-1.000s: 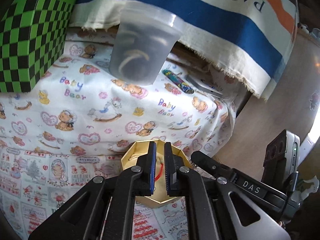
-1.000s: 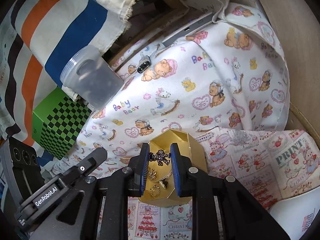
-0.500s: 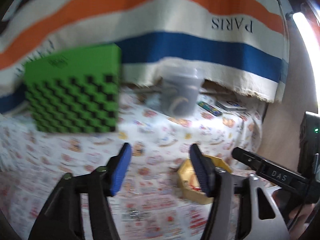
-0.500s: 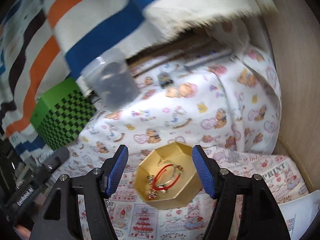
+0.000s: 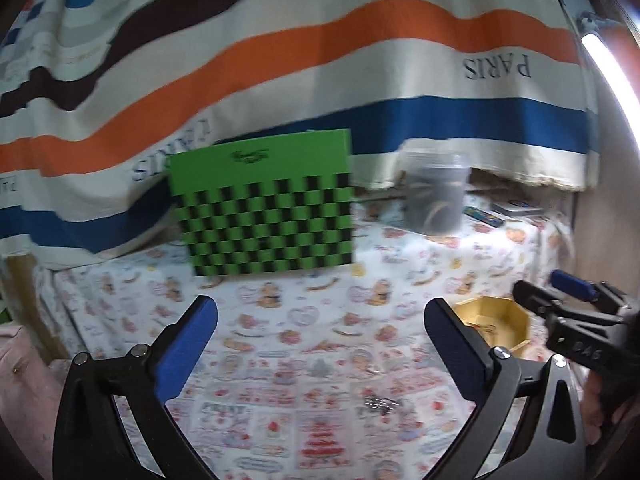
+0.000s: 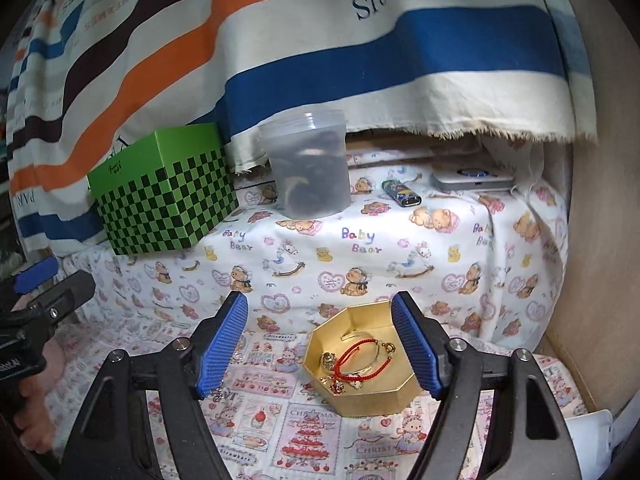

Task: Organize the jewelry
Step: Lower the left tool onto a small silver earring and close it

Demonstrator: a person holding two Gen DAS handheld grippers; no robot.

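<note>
Jewelry (image 6: 352,364) is lying in the gold octagonal box (image 6: 360,396), which is sitting open on the printed cloth (image 6: 360,256): I'm seeing a red cord bracelet (image 6: 362,354) looped over some gold pieces on the box floor. My right gripper (image 6: 320,340) is hanging over the near side of the box with its blue pads spread wide; its jaws have just been opening and nothing is pinched between them, the box showing in the gap near the right pad. My left gripper (image 5: 320,344) is off to the left of the box, its jaws also having just been opening, now gaping fully over bare cloth. From that side I'm seeing a small silvery piece (image 5: 380,401) lying on the cloth, too blurred to identify. Farther back, a green checkered box (image 6: 160,192) and a cloudy plastic tub (image 6: 308,168) are standing against a striped hanging cloth (image 6: 280,40), with a lighter (image 6: 402,194) beside the tub.
</note>
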